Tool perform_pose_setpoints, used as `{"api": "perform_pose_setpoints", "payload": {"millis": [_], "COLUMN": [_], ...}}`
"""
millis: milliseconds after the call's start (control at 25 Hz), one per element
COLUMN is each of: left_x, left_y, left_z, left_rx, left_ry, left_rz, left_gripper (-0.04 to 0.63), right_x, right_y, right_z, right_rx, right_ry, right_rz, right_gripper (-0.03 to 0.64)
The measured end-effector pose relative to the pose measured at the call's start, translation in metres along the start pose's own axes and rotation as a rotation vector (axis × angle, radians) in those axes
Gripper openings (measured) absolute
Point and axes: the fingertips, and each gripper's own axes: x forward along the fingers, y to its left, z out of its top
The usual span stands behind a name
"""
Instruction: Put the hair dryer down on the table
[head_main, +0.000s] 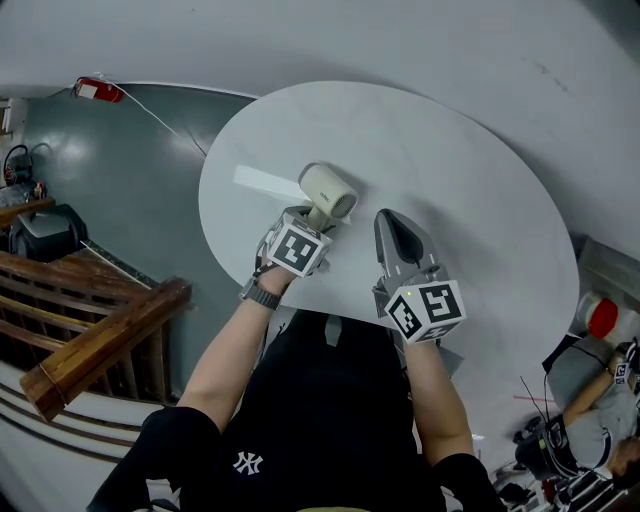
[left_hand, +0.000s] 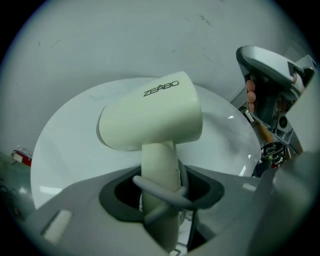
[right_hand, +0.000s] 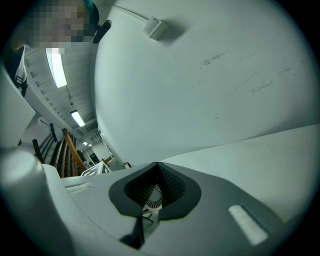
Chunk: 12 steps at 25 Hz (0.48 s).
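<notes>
The left tongs (left_hand: 161, 195) are clenched on the cream handle of the hair dryer (left_hand: 150, 117), gripping it low so the barrel sits crosswise beyond the tips with its printed side turned toward the camera. A grey cord (left_hand: 145, 184) crosses the handle right at the grip. The right tongs (right_hand: 150, 207) are pressed together with nothing between them, and they hover just right of the dryer, near it but apart. Both tools sit over the near part of the round white counter (head_main: 480, 200), with the dryer toward its left half. From the head view the dryer looks held a little above the surface, though no view shows plainly whether the barrel touches it. I judge the step in hand to be the carry and descent, so the set-down is not yet done. The next move calls for lowering the left tongs until the barrel and handle both bear on the counter. It is better to lay the dryer on its side, since a rounded barrel set on end would likely roll. Only then should the grip be released, with the tips drawn back along the handle so the cord does not catch, while the right tongs keep clear
</notes>
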Motion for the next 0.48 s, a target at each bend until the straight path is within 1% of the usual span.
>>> {"api": "perform_pose_setpoints", "payload": {"millis": [160,280,360,480], "left_x": [0.0021,0.0031,0.0051,0.0086], "left_y": [0.0009,0.0011,-0.0008,-0.0067], "left_z": [0.0013,0.0002,0.0012,0.0048], "left_rx": [0.022,0.030,0.029,0.034], "left_ry": [0.019,0.017,0.013,0.005], "left_rz": [0.036,0.052,0.046,0.031], "left_gripper": [0.230,0.235,0.246,0.289], "right_x": [0.0010,0.0012,0.0012,-0.0008], "right_y": [-0.0037,-0.0028,-0.0038,-0.0086], "right_z": [0.0010,-0.0001,-0.0010,-0.0028], "right_rx": [0.008,0.011,0.013,0.020], "right_ry": [0.004,0.004,0.003,0.003], "right_rz": [-0.003,-0.003,-0.002,-0.007], "right_gripper": [0.023,0.023,0.023,0.023]}}
